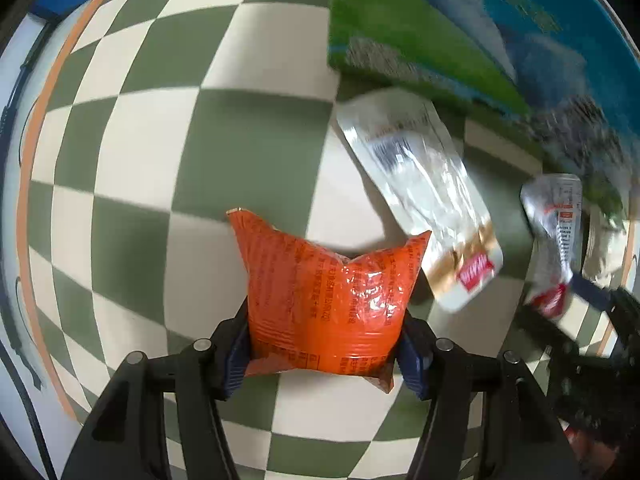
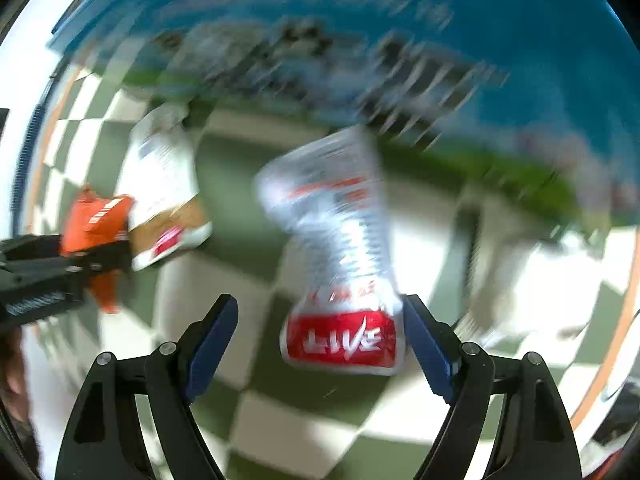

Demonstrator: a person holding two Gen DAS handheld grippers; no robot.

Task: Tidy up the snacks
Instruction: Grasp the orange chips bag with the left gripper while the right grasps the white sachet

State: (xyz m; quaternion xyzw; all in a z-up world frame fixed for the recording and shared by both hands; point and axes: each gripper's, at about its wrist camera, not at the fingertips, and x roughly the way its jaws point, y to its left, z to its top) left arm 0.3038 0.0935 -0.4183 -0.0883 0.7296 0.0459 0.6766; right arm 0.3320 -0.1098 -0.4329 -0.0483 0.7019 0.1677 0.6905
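Orange snack pouch (image 1: 324, 304) sits clamped in the left tool (image 1: 323, 350); silver packet (image 2: 340, 264) lies between the wide-open right tool (image 2: 320, 344).

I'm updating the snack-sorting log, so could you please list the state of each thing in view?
Orange snack packet: clamped between the left gripper's pads, puffy, sealed.
Left gripper: shut on the orange packet.
Silver packet with red LIVE band: between the right gripper's pads, touching one only; blurred.
Right gripper: open.
Clear-and-white packet: lying flat on the checkered cloth.
Green-and-blue box: standing behind, blurred.
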